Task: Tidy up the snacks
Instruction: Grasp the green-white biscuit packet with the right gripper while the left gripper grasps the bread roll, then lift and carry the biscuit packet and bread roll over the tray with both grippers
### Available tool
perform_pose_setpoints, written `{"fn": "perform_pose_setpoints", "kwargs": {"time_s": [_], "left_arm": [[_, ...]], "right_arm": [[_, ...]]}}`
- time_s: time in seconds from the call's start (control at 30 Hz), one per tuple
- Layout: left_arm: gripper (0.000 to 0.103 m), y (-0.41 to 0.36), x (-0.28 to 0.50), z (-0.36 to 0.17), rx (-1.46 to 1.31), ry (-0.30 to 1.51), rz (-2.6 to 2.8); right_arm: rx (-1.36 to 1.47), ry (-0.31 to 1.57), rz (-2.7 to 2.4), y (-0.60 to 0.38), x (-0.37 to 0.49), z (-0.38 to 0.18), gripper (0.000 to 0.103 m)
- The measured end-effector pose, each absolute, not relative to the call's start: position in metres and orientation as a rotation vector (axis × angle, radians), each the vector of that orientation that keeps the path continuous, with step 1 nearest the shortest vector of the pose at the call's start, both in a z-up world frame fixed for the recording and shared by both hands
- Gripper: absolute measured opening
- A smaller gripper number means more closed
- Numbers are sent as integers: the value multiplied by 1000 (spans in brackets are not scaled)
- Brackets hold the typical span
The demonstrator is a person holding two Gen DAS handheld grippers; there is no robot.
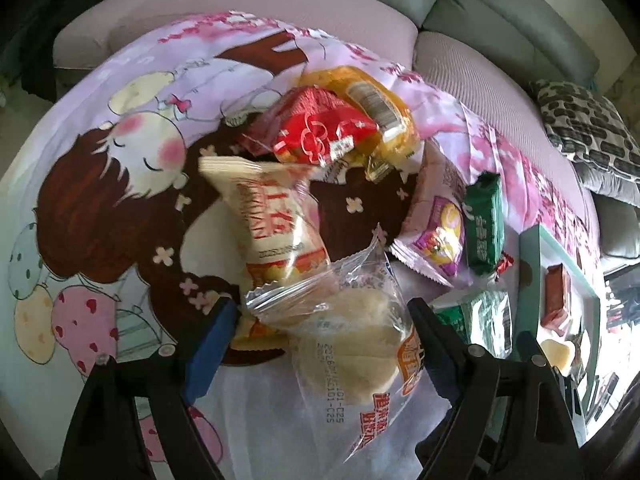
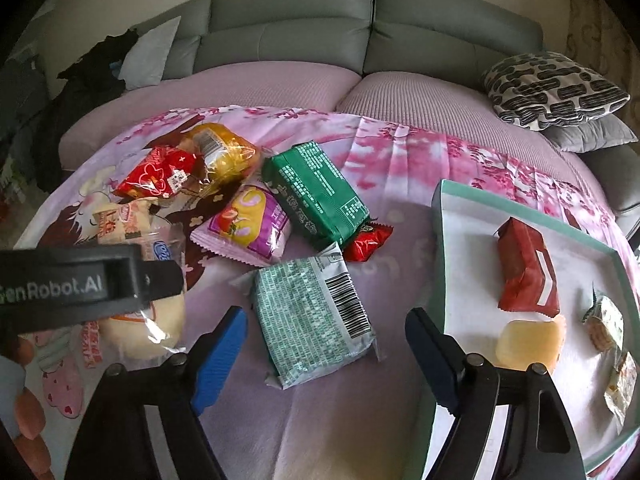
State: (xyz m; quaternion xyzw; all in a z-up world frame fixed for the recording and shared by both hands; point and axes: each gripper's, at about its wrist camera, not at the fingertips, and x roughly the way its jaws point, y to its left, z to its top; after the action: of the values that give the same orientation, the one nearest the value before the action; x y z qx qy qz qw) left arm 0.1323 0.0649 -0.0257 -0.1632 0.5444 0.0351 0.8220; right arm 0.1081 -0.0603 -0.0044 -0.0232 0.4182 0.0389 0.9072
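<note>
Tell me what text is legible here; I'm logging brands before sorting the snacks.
"enRobot.AI", first letter cut off: left gripper.
"101-C25", printed twice: clear bun bag.
Red Chinese characters on the cream bag and white print on the green pack: too blurred to read.
Barcode digits on the pale green pack: too small.

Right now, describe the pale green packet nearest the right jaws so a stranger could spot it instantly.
Start at the teal-rimmed tray on the pink cartoon blanket. Just left of it, apart from the snack pile, lies the pale green packet. Unlike the dark green packet behind it, it is whitish-green, covered in fine print, with a barcode facing up.
</note>
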Motion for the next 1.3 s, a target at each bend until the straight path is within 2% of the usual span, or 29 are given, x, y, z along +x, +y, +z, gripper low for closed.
{"fn": "perform_pose_setpoints", "kwargs": {"time_s": [0.1,0.23,0.3,0.37,1.2,1.3], "left_arm": [[87,62,132,-26,-338,1167,67],[87,59,132,-28,-343,1178,50],[87,58,132,-28,-342,1179,48],[87,57,132,-28,-346,1181,45],[87,41,133,-40,-315,1240,18],[74,38,133,-39,-318,1234,-4]], "right_arm": [[-43,874,111,-58,109,-5,73],[-22,887,155,-57,108,-5,70],[4,889,177,-58,107,-3,61],[19,892,188,-58,107,-3,59],[6,937,146,-57,114,-15,59],[23,932,129,-62,114,-14,57]]}}
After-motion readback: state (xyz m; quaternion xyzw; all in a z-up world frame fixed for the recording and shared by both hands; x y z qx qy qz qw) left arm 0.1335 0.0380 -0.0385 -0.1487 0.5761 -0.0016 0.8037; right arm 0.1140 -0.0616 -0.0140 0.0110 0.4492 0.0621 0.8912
